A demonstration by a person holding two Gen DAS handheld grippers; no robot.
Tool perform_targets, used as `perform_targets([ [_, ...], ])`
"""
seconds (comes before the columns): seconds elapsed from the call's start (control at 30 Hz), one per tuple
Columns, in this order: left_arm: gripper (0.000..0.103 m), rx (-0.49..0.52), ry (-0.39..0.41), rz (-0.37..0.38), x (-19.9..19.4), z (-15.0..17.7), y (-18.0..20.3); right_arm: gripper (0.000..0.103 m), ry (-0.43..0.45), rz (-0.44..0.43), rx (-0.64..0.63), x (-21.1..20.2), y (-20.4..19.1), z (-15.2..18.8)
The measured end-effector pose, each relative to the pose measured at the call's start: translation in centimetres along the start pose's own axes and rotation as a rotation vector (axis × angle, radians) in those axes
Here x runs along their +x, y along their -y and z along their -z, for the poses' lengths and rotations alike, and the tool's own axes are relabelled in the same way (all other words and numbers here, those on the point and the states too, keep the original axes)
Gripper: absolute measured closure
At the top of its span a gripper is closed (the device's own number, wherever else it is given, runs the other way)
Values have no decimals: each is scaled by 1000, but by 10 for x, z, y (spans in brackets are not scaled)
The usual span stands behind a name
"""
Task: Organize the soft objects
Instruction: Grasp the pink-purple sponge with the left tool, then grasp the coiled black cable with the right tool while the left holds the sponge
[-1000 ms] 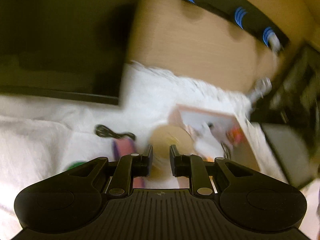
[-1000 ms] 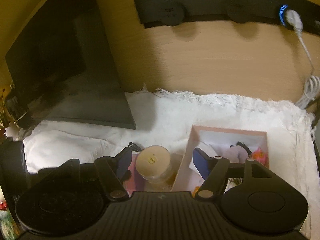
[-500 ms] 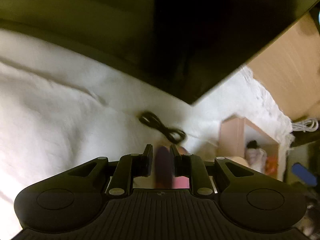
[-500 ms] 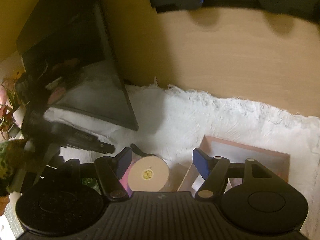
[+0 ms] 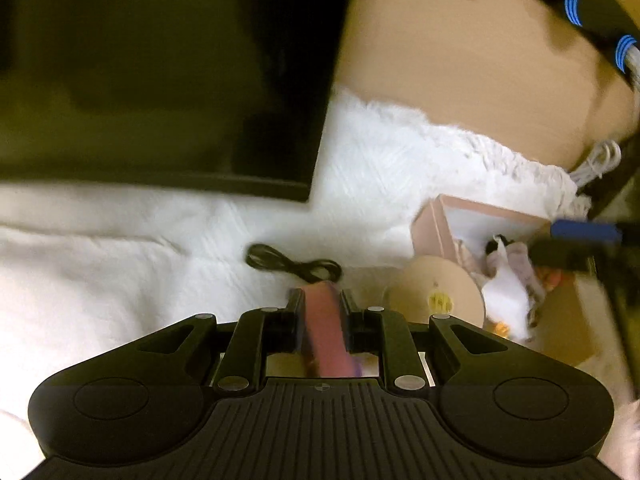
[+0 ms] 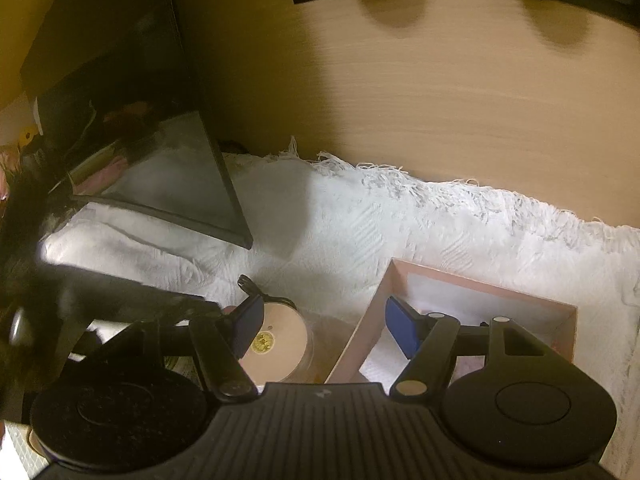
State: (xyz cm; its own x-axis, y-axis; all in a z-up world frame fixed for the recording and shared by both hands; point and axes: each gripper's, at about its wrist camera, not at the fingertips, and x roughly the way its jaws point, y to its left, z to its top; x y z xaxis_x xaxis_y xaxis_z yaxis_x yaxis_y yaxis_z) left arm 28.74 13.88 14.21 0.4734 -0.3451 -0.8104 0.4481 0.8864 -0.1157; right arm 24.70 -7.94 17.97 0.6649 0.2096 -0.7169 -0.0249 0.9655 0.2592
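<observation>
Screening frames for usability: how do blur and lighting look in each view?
Left wrist view: motion-smeared, the pink box and black cable soft, the pink object between the jaws streaked. Right wrist view: sharper, dim warm light, the dark screen reflecting the white cloth; left edge blurred.

Dim, warm yellowish light. The left wrist view is smeared by motion blur, while the right wrist view is sharper. The fringed white woven cloth ahead of the gripper glows brightest. Fisheye bending curves the edges.
</observation>
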Motion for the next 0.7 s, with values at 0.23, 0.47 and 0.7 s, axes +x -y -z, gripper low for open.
perform_targets([
  [0.23, 82, 134, 143, -100, -13, 66, 40, 35, 60, 15, -60, -27, -20, 20],
  [0.47, 80, 51, 241, -93, 3, 85, 41, 35, 28, 143, -117, -46, -42, 52],
  [0.7, 80, -6, 267, -188, 14, 86, 42, 35, -55, 225, -188, -48, -42, 73],
])
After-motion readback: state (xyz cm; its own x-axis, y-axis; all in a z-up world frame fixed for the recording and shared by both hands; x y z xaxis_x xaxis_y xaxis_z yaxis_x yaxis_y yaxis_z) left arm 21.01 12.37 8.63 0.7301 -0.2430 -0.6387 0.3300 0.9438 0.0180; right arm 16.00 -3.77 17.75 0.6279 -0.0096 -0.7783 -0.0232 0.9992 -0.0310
